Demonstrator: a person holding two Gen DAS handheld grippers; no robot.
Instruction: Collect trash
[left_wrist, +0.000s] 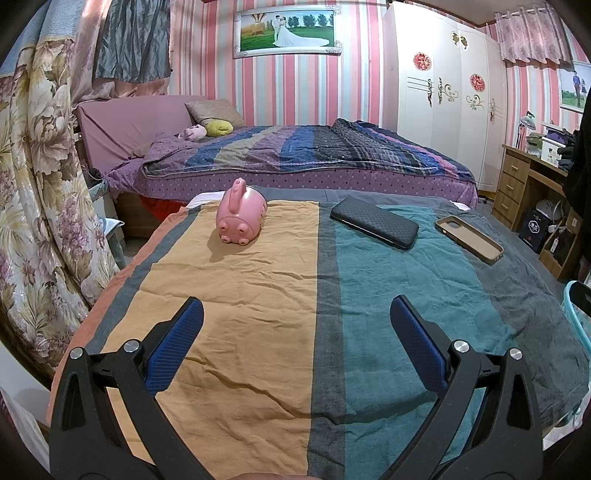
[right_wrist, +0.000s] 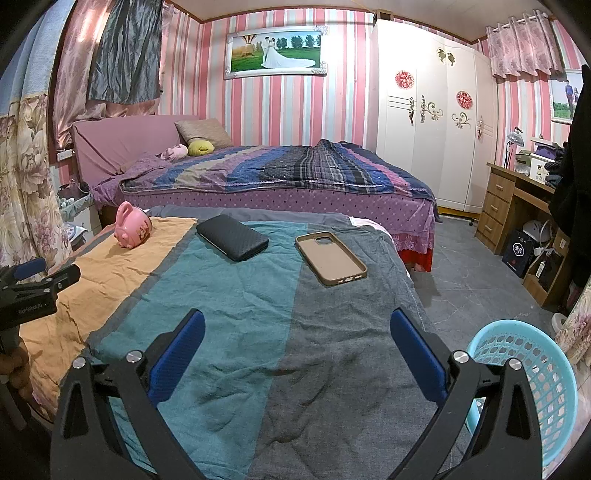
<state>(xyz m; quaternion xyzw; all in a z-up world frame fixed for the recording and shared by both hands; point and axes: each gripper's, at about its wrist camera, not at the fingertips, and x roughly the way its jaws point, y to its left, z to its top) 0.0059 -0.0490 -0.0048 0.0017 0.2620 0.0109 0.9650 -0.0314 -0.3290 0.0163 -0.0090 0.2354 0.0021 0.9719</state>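
Observation:
A table covered by a striped orange, teal and grey cloth (left_wrist: 258, 295) holds three things at its far end: a pink pig-shaped toy (left_wrist: 242, 216) (right_wrist: 131, 225), a black textured wallet (left_wrist: 375, 221) (right_wrist: 232, 236) and a tan phone case (left_wrist: 469, 238) (right_wrist: 330, 256). My left gripper (left_wrist: 295, 325) is open and empty above the near part of the cloth. My right gripper (right_wrist: 297, 332) is open and empty above the grey stripe. A light blue plastic basket (right_wrist: 532, 369) stands on the floor at the table's right. No loose trash shows on the cloth.
A bed with a striped quilt (left_wrist: 314, 151) lies behind the table. A white wardrobe (right_wrist: 432, 110) and a wooden desk (right_wrist: 513, 199) stand on the right. Floral curtains (left_wrist: 40, 184) hang at the left. The left gripper shows at the right wrist view's left edge (right_wrist: 33, 288).

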